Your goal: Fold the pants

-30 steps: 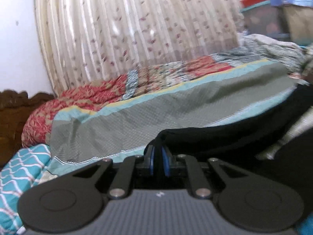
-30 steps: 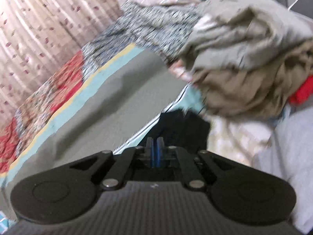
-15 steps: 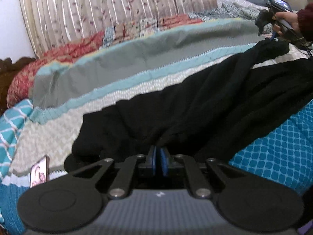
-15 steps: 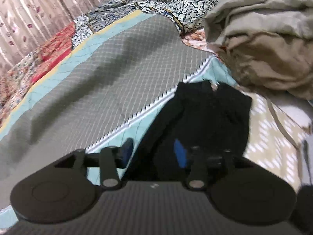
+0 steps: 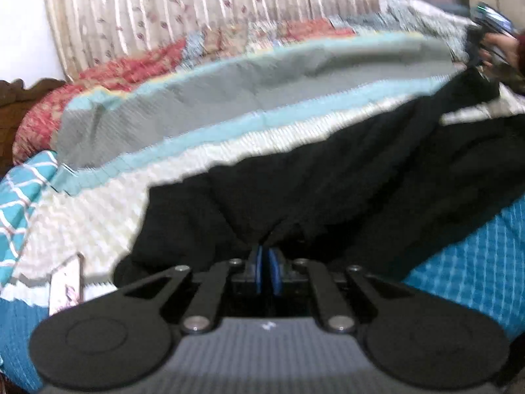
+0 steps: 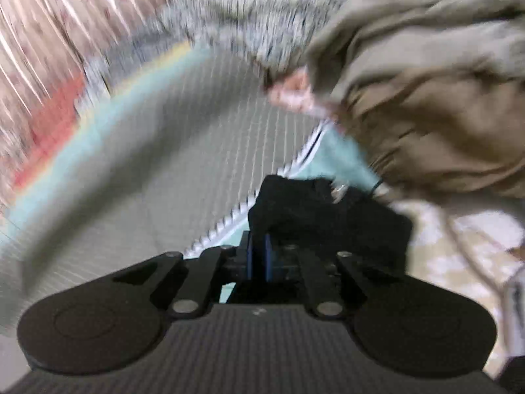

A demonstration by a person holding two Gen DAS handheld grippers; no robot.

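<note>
**A:** Left wrist view. What does it show?

**B:** The left gripper (image 5: 266,274), jaws clenched on a fold of the black pants (image 5: 344,177). The cloth bunches directly ahead of the pads and runs away up and to the right across the striped bedspread (image 5: 229,98). At the far right end sits the right gripper (image 5: 479,47), a hand behind it. A small card (image 5: 65,282) lies on the bedspread to the left of the tool.

**A:** What has changed here?

**B:** A second ago the pants hung raised and the curtain (image 5: 197,10) filled the view; now the cloth lies spread on the bed, with the grip unchanged.

**A:** Right wrist view?

**B:** The frame is motion-blurred. The right gripper (image 6: 258,256) has its jaws nearly together on an edge of the pants (image 6: 328,210), which lie just ahead and slightly right of the pads. A heap of tan clothes (image 6: 426,98) rises further ahead to the right.

**A:** And the change?

**B:** Half a second ago these jaws stood wide with the black cloth lying between them; they have just been closing, and black cloth now sits at the pads.

**A:** Meaning for the task?

**B:** Probably the pants were laid down and the right end re-gripped, so both ends are held and a fold can begin.
</note>
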